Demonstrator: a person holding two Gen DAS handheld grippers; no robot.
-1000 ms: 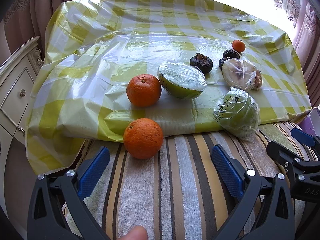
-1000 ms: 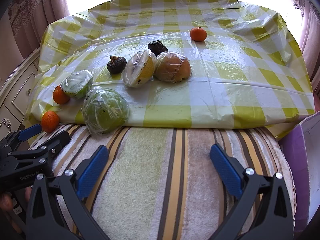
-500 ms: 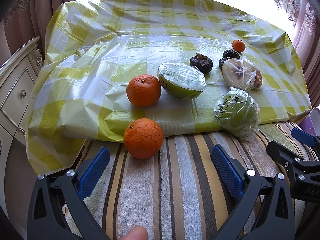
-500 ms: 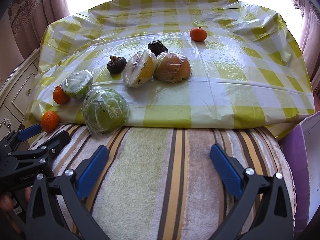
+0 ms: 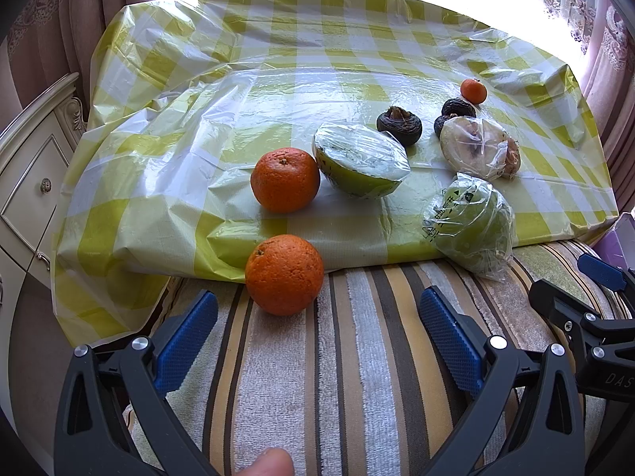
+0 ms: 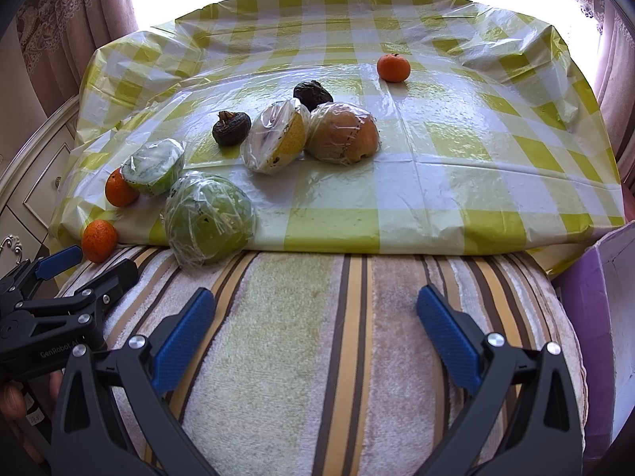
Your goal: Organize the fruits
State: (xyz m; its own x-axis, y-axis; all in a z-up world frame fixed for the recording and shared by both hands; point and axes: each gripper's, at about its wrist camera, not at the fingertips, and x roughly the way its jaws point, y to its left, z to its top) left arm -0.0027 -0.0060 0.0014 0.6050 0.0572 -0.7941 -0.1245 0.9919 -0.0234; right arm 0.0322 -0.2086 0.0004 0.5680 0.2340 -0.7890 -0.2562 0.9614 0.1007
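Fruits lie on a yellow-checked plastic cloth. In the left wrist view, one orange sits on the striped towel just ahead of my open, empty left gripper. A second orange touches a wrapped green half fruit. A wrapped green fruit lies at the cloth's near edge. My right gripper is open and empty over the towel; the wrapped green fruit lies ahead to its left. Two wrapped halves, dark fruits and a small orange lie farther back.
A white drawer cabinet stands at the left. A purple box stands at the right. Curtains and a bright window are behind the table. My other gripper shows at each view's side edge.
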